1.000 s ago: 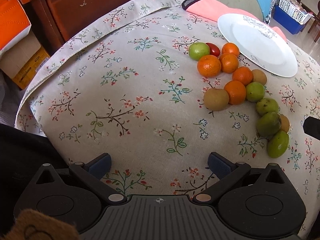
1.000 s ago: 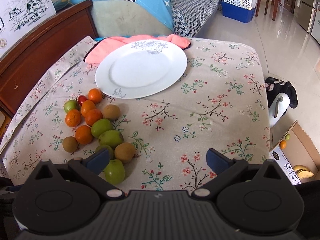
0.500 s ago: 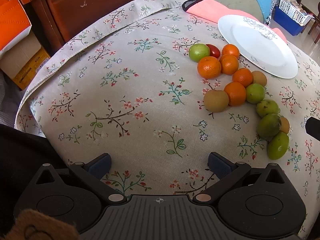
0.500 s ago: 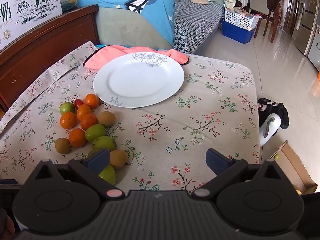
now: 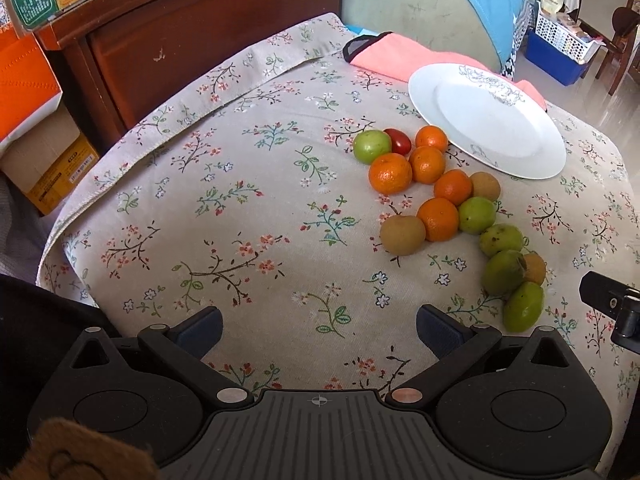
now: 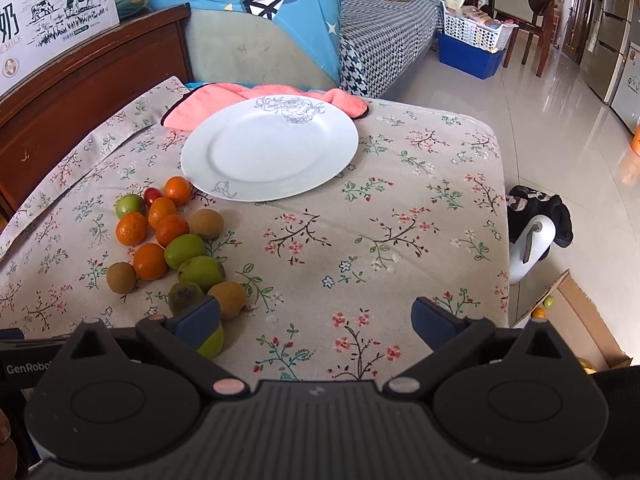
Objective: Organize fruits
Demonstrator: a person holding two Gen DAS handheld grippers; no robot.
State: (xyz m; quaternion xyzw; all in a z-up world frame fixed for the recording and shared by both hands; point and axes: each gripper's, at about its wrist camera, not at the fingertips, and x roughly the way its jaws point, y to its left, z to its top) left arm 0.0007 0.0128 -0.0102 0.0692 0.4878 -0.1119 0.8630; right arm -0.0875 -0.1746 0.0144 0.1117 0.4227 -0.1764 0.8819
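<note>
Both tongs, left [image 5: 319, 322] and right [image 6: 316, 316], gape released; fruits [image 6: 168, 240] sit front-left of the right tongs, beside the white plate [image 6: 270, 152].

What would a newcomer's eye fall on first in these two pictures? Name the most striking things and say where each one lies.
First comes the cluster of fruit, oranges, green fruits, brown ones and one small red fruit, lying loose on the floral tablecloth left of centre. Just beyond it sits a bare white plate, its far edge over a pink cloth. Both the left gripper and the right gripper are open and hold nothing.
</note>
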